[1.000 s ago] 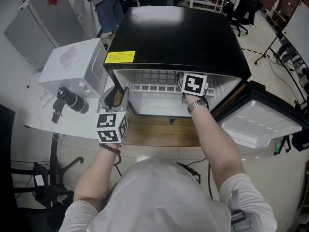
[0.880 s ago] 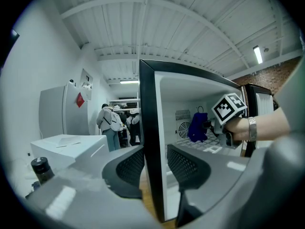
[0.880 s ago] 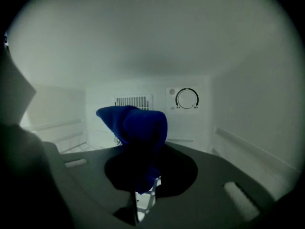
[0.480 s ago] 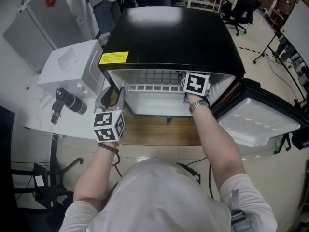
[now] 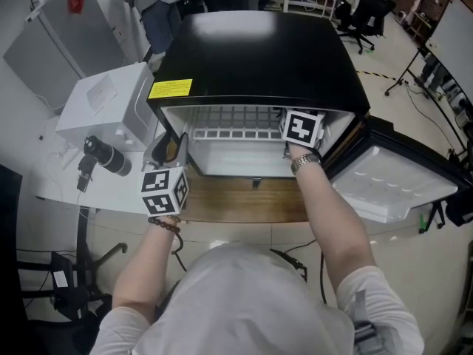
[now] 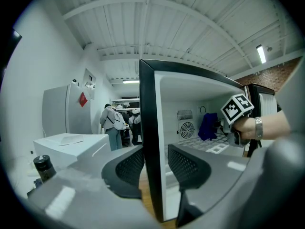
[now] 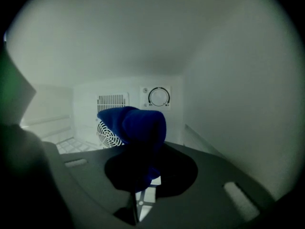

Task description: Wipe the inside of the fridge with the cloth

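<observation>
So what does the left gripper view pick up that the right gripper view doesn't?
Only the left gripper view: the left gripper with its jaws either side of the fridge's side wall, a white box outside, people in the room behind, and the right gripper seen from the side, inside the fridge.
Only the right gripper view: its own jaws close up, pinched shut on the blue cloth.
Both: the cloth, the round fan grille on the back wall, and the white wire shelf.
</observation>
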### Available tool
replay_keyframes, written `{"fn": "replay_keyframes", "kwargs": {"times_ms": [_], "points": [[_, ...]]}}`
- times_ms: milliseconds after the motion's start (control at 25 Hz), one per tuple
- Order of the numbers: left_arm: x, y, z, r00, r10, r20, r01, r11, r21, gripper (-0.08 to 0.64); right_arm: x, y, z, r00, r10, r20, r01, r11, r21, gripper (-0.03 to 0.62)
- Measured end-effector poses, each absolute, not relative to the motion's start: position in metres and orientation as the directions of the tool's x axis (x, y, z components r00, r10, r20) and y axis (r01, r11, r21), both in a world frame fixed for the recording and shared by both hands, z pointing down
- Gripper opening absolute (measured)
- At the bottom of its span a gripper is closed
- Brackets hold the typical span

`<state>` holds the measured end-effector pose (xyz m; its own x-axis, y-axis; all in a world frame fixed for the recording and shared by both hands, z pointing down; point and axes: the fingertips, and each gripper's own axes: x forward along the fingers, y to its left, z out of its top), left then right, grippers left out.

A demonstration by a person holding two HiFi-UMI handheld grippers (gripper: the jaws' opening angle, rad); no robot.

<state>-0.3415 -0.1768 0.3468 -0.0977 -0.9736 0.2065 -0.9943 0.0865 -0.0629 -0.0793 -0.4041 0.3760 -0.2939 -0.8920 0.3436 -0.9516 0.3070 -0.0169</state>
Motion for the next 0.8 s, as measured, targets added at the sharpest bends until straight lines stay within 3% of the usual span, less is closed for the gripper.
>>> {"fn": "replay_keyframes", "kwargs": {"times_ms": [400, 800], "points": [[-0.341, -0.177, 0.347, -0.09, -0.974, 0.209, -0.995, 0.079, -0.059, 0.155, -0.07, -0.401, 0.372, -0.263, -0.906, 0.332, -0.962, 0.273, -0.016, 0.041], [-0.34, -0.177, 0.347, -0.06, -0.976, 0.209, -0.997, 0.047, -0.064, 0.155, -0.142, -0.365, 0.333, -0.455, -0.867, 0.202, -0.891, 0.44, -0.113, 0.041]]}}
